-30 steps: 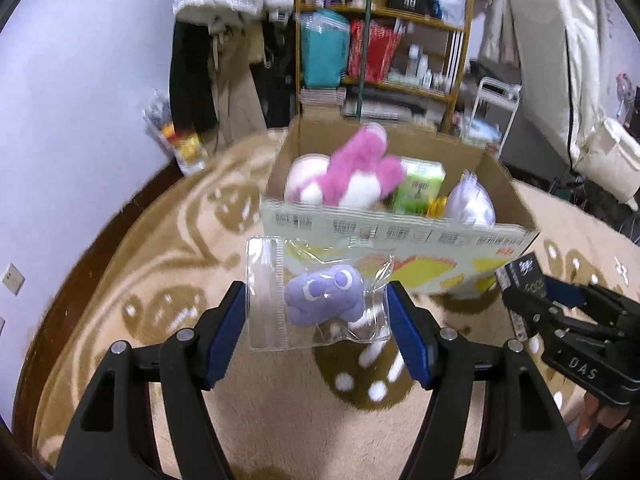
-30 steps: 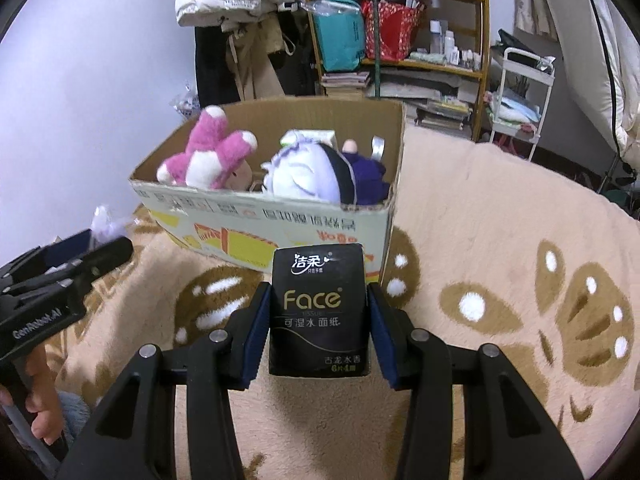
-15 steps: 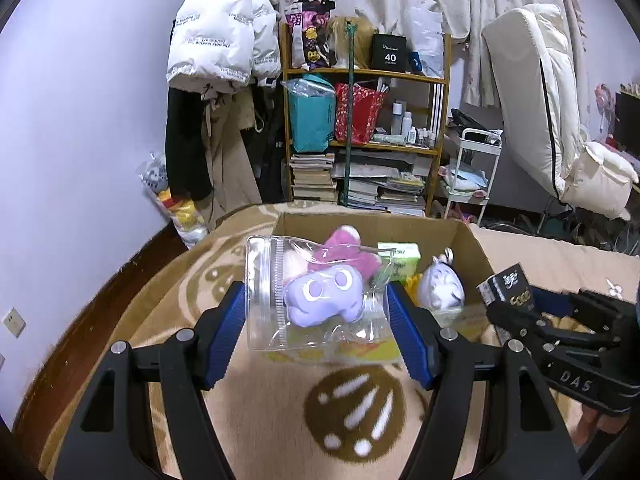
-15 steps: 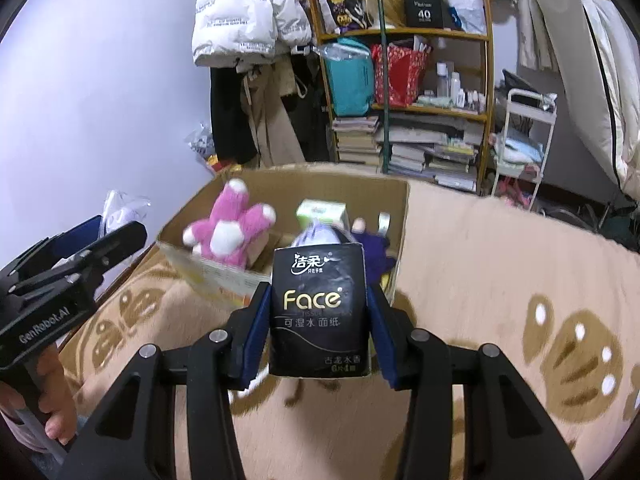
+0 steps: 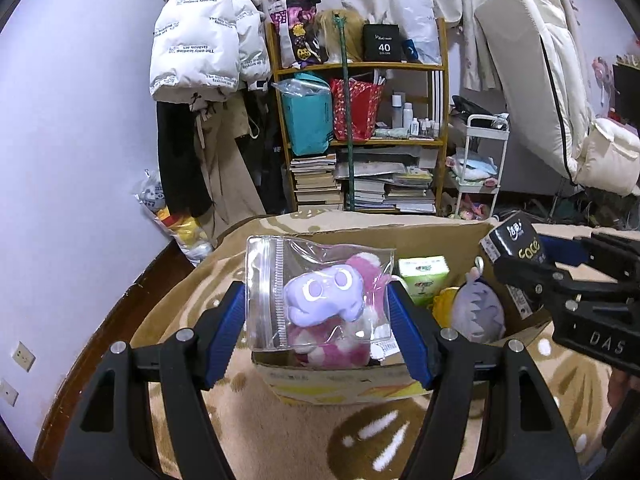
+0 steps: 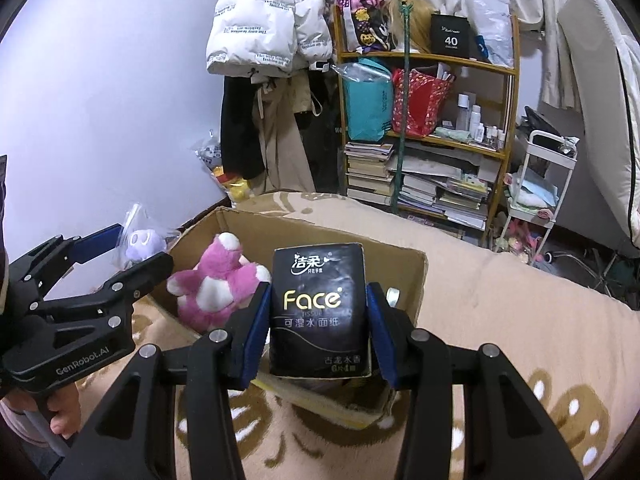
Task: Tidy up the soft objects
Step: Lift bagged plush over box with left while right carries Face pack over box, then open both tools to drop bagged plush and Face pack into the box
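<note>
My left gripper [image 5: 316, 312] is shut on a clear zip bag with a purple plush [image 5: 324, 300] in it, held over the near left part of the open cardboard box [image 5: 340, 384]. My right gripper [image 6: 318, 316] is shut on a black Face tissue pack [image 6: 318, 312], held above the box [image 6: 416, 276]. In the left wrist view the tissue pack [image 5: 516, 244] shows at the right, over the box's right wall. Inside the box lie a pink and white plush [image 6: 218, 284], a green tissue pack [image 5: 424, 278] and a grey-purple plush [image 5: 478, 312].
The box stands on a beige patterned rug [image 5: 320, 440]. Behind it are a wooden shelf [image 5: 360, 140] with books and bags, hanging coats [image 5: 200, 52], a white cart [image 5: 480, 168] and a plastic bag [image 5: 176, 216] by the wall. A hand [image 6: 60, 420] holds the left gripper.
Both grippers rose and moved forward with their loads, from in front of the box's near wall to over its opening. The box now sits lower in both views.
</note>
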A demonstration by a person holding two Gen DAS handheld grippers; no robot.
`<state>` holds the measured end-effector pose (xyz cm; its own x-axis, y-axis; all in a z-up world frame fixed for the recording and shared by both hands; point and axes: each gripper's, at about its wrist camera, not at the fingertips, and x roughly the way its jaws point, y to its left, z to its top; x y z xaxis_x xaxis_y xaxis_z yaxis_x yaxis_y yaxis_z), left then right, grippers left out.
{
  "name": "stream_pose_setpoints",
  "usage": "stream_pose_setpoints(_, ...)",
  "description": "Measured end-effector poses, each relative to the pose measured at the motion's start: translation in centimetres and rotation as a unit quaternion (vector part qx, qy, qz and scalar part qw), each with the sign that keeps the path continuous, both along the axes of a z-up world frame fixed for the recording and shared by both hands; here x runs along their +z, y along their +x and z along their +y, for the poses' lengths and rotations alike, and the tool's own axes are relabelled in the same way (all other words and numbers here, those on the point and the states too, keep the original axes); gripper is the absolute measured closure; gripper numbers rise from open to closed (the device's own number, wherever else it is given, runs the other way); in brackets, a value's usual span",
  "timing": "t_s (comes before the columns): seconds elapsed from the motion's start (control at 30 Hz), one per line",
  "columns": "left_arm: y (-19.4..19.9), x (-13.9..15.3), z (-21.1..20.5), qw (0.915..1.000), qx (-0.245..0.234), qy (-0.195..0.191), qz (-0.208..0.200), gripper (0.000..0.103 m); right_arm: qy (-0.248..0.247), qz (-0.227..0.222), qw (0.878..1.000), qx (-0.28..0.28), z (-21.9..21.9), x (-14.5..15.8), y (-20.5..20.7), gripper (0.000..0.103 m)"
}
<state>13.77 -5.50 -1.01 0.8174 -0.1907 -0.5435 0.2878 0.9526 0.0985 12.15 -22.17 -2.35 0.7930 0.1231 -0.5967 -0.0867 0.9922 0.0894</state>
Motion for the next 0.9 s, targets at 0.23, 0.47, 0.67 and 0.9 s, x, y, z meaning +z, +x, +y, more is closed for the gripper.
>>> stream_pose_setpoints(0.23, 0.9, -0.4, -0.4, 0.9999, -0.007, -0.007, 0.0, 0.034, -0.003, -0.009, 1.0, 0.004, -0.3, -0.3, 1.5, 0.054)
stream_pose_setpoints(0.47, 0.9, -0.3, -1.3, 0.9997, -0.021, -0.007, -0.011, 0.033, 0.032, -0.015, 0.999, -0.008, -1.8, -1.1, 2.5, 0.054)
stream_pose_setpoints(0.67, 0.9, -0.9, -2.3, 0.9994, -0.034, -0.003, -0.008, 0.031, 0.072, -0.008, 0.997, -0.008, -2.8, -1.8, 2.6, 0.053)
stream_pose_setpoints(0.9, 1.4, -1.4, -2.4, 0.9996, -0.026, -0.003, 0.01, 0.029, 0.101, -0.014, 0.995, -0.008, -3.5, -1.6, 2.3, 0.041)
